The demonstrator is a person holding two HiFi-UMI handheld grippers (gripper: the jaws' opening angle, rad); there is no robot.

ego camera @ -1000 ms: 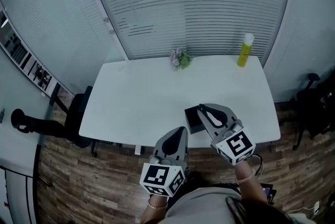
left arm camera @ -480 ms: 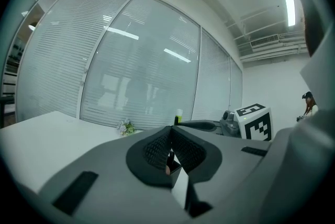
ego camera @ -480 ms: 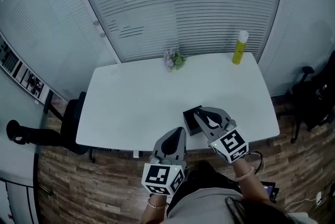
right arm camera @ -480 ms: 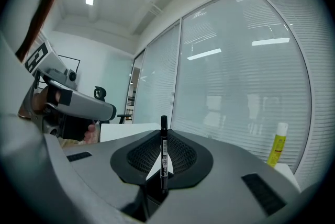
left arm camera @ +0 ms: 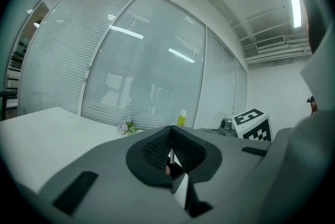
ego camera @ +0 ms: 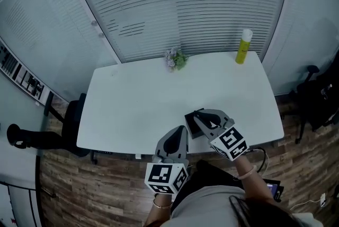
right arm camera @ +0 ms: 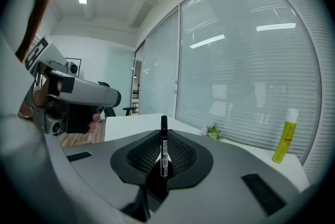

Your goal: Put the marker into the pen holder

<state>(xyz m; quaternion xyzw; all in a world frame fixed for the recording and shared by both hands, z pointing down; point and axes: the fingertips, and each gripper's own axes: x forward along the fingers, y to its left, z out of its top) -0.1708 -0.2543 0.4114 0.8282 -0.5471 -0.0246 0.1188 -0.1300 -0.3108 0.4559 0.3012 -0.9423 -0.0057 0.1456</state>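
Observation:
A black marker [right arm camera: 164,145] stands upright between the jaws of my right gripper [right arm camera: 163,154], which is shut on it. In the head view, my right gripper [ego camera: 207,121] hangs over the black pen holder [ego camera: 190,125] near the white table's [ego camera: 137,98] front edge and covers most of it. My left gripper [ego camera: 175,142] hovers at the table's front edge, just left of the holder. Its jaws are pressed together in the left gripper view [left arm camera: 171,157], with nothing held. The right gripper's marker cube [left arm camera: 252,123] shows beyond them.
A yellow bottle [ego camera: 243,46] stands at the table's far right corner and a small flower bunch [ego camera: 175,59] at the far middle edge. Glass walls with blinds lie behind the table. A dark office chair [ego camera: 68,121] stands at its left end, on wooden flooring.
My right gripper with the marker has shifted slightly left, further over the pen holder. The head camera has also moved a little. My left gripper stays near the front edge.

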